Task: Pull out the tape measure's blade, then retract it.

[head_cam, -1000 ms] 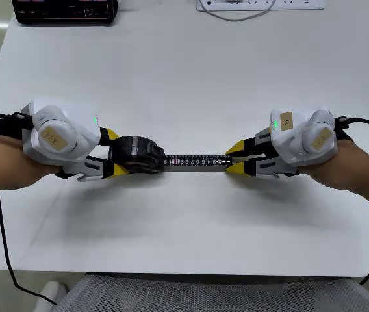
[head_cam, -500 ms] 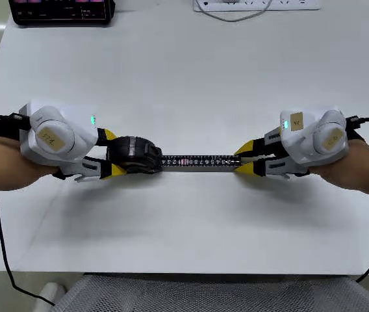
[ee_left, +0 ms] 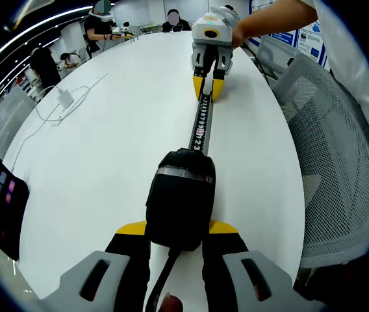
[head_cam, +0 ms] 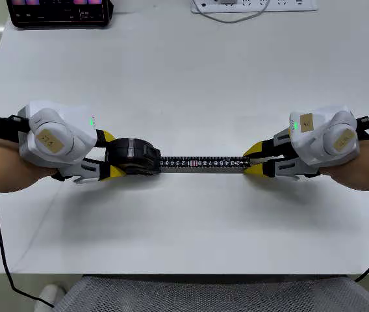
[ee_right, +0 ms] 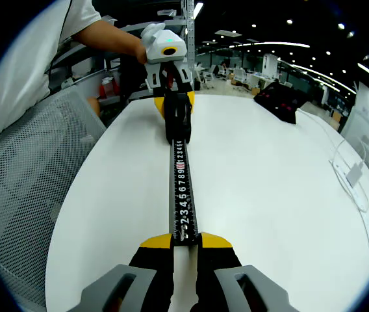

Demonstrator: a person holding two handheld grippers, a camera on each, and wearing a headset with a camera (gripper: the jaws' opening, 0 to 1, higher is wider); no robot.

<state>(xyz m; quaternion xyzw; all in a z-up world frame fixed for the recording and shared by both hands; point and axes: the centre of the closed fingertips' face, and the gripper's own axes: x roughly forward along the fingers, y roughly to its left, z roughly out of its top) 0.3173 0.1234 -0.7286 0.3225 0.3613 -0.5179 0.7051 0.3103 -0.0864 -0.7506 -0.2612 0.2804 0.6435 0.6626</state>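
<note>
The tape measure [head_cam: 134, 156] lies at centre-left of the head view on the white table [head_cam: 184, 78]. Its black case is clamped between the jaws of the left gripper [head_cam: 114, 154]. The blade [head_cam: 204, 161] runs rightwards from the case mouth to the right gripper [head_cam: 253, 160], whose jaws are closed on the blade's end. The blade is straight and lies close to the table surface.

Step in hand, as judged: extension.
- Draw the right gripper away along the blade's own line.
- Hold the case fixed and level.
- Do not lift or twist either end. A twisted blade may buckle or slip from the jaws.
- For retraction, feed the end back under control rather than releasing it.

Containers: the case is the one housing here. The unextended blade presumably sits coiled inside, unseen.
</note>
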